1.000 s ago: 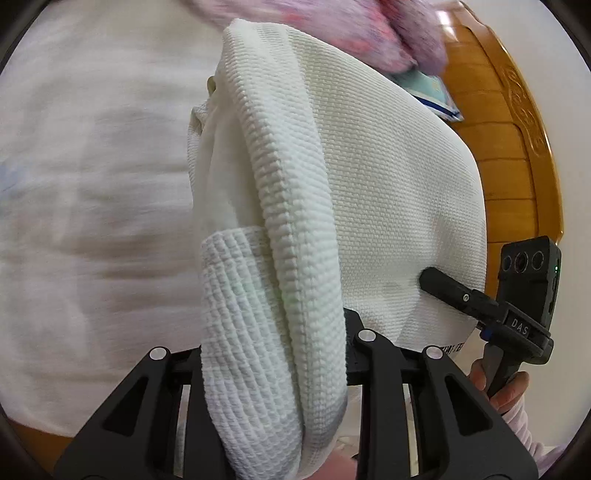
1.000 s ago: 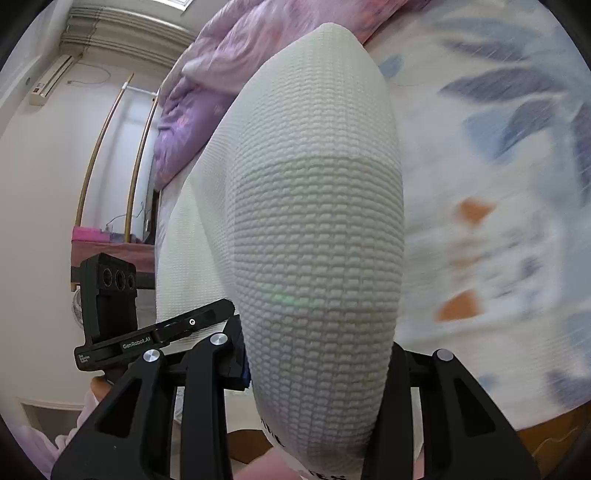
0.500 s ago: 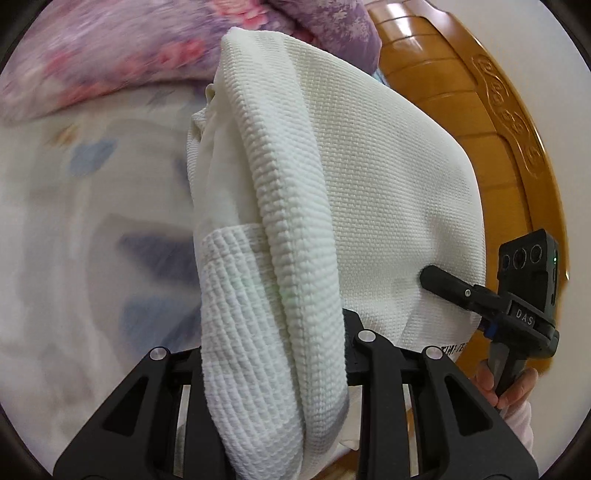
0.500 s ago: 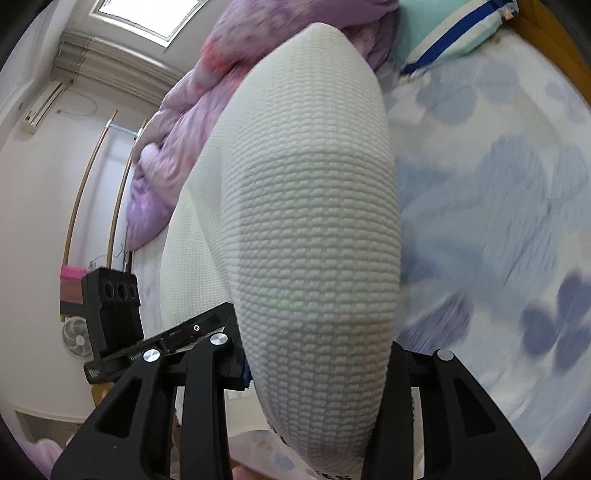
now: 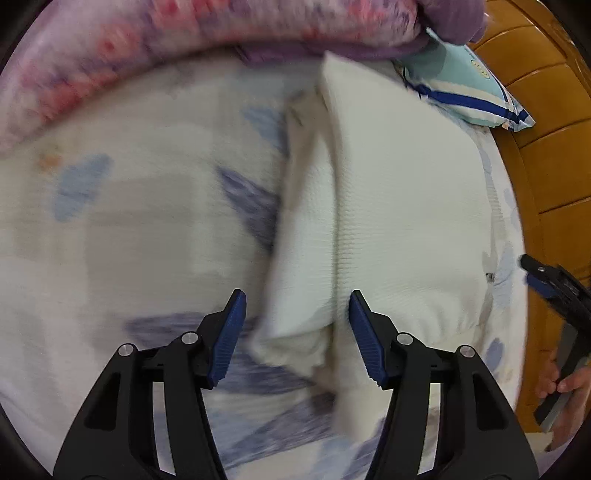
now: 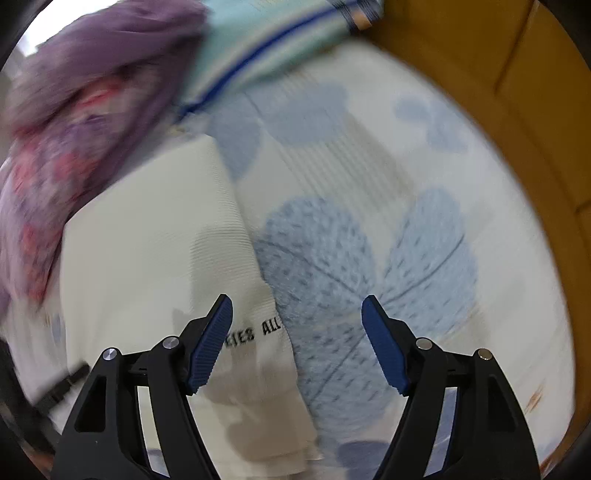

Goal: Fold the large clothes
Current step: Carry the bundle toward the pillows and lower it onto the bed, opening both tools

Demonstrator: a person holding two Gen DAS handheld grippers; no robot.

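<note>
Quilt (image 5: 184,40) and headboard (image 5: 546,122) hem the open bedsheet (image 5: 147,221)

The left wrist camera looks forward and down between its gripper's fingers (image 5: 240,339) at close range onto the bedsheet (image 5: 147,229), taking in the folded white garment (image 5: 399,221) and the wooden headboard (image 5: 546,155) at right. The right wrist camera sits nearer the bed, angled down toward the headboard (image 6: 535,122). Both views share the garment (image 6: 147,240), pillow (image 5: 465,92) and purple quilt (image 5: 221,29).
</note>
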